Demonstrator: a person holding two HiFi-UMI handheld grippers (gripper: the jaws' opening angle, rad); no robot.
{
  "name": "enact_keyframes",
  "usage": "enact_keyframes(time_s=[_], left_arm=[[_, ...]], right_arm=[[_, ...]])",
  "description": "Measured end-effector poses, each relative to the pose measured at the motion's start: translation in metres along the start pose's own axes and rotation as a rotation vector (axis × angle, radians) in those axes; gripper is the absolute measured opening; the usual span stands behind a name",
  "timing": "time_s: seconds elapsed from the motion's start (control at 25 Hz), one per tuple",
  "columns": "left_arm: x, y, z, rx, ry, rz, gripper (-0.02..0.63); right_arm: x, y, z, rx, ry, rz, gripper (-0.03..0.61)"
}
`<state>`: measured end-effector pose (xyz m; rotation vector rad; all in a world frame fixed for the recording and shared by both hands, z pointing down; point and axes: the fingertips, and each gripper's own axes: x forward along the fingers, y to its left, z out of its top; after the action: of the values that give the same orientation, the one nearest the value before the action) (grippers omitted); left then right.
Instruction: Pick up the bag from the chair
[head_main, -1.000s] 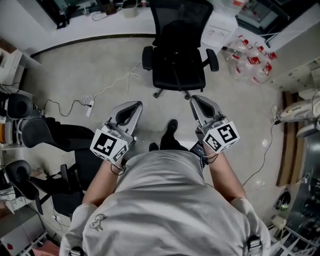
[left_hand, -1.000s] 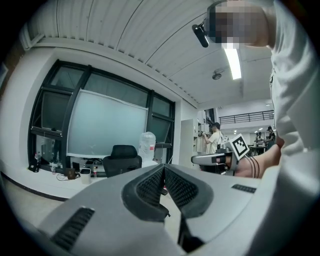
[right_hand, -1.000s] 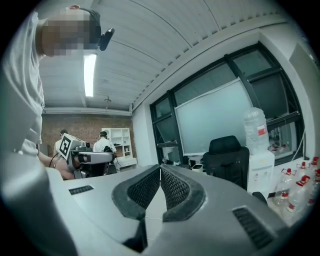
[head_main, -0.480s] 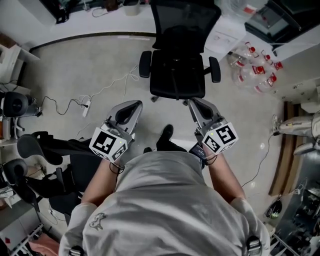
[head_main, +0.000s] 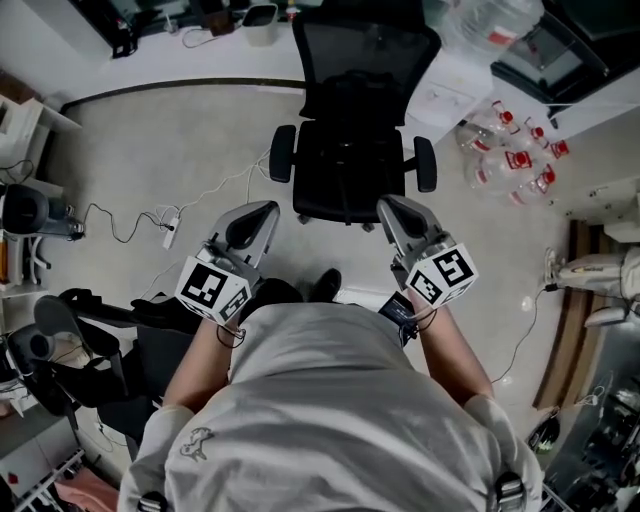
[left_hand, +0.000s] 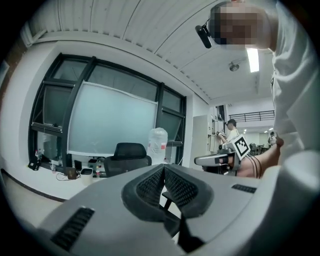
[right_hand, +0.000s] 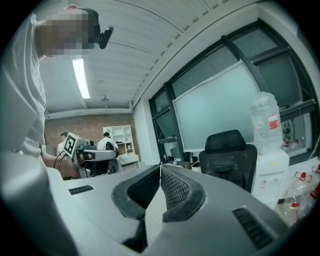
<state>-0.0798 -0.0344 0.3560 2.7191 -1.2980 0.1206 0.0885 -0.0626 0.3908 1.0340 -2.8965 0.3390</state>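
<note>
A black office chair (head_main: 345, 170) stands straight ahead on the floor, its mesh back toward the desk. Its seat is all black, and I cannot make out a bag on it. My left gripper (head_main: 262, 210) is held level just short of the seat's front left corner, jaws shut with nothing between them. My right gripper (head_main: 390, 203) is level near the front right corner, also shut and holding nothing. The left gripper view shows the chair (left_hand: 128, 156) beyond the closed pads. In the right gripper view the chair (right_hand: 232, 157) stands to the right of the pads.
Several plastic water bottles (head_main: 512, 150) lie on the floor at the right. A cable and power strip (head_main: 168, 216) run across the floor at the left. A second dark chair (head_main: 95, 335) stands at lower left. A white curved desk (head_main: 190, 55) runs behind the chair.
The chair has come nearer and now sits just past both gripper tips. The person's feet have shifted forward. Both grippers stay shut.
</note>
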Motion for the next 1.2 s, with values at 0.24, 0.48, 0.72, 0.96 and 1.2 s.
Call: enact_keyframes(time_s=[0.24,0.48,0.72,0.96,1.2], left_arm=[[0.021,0.025,0.005,0.005,0.005,0.003,0.012],[0.03,0.056,0.008,0.006,0.007,-0.015,0.012],[0.035,0.095,0.012,0.013,0.005,-0.053,0.012],[0.04,0.136,0.023,0.021,-0.001,-0.117,0.012],[0.048,0.158,0.03,0.042,0.01,-0.205,0.012]], right_arm=[[0.022,-0.019,-0.004,0.037,0.023,-0.008,0.032],[0.049,-0.025,0.003,0.027,0.02,-0.029,0.032],[0.084,-0.027,0.009,0.035,0.01,-0.068,0.032],[0.129,-0.022,0.024,0.042,-0.01,-0.115,0.032],[0.171,-0.013,0.038,0.045,-0.048,-0.13,0.032]])
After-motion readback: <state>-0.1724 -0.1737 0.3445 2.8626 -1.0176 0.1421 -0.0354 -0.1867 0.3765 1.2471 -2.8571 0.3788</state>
